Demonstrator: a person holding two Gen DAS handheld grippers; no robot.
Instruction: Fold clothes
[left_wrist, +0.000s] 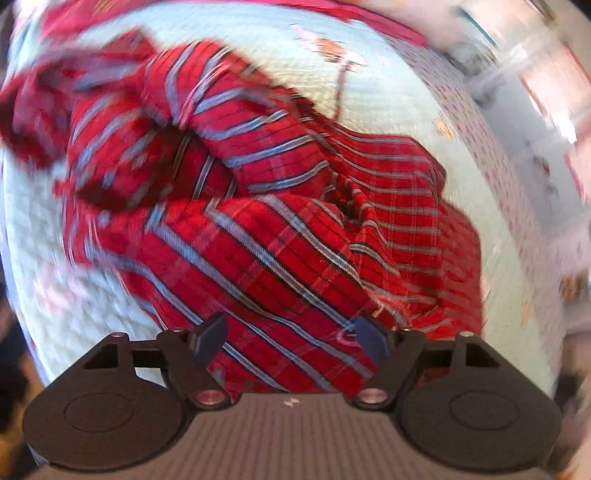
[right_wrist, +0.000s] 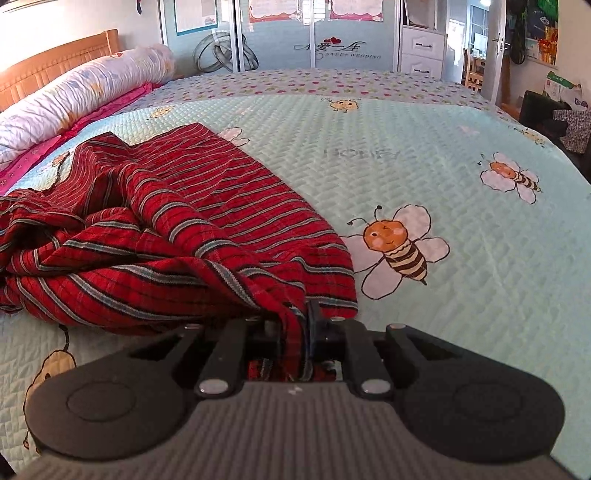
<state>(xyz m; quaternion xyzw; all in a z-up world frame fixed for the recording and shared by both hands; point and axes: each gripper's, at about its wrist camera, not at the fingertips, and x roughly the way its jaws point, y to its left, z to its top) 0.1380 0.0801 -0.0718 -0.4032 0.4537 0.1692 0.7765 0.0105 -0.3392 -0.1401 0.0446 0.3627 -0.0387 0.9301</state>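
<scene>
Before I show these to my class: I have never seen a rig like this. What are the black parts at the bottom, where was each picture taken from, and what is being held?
Each picture comes from a camera on a hand-held claw, looking along its two fingers. A person carries one claw per hand. The left claw stands open above a crumpled red striped garment. The right claw is shut on an edge of that garment. It lies on a pale blue bedspread printed with bees. A rolled quilt lies by the headboard.

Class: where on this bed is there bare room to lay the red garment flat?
Free: the quilt right of the red striped garment, around the bee prints. Crowded: the left side, under the bunched garment and rolled duvet.
</scene>
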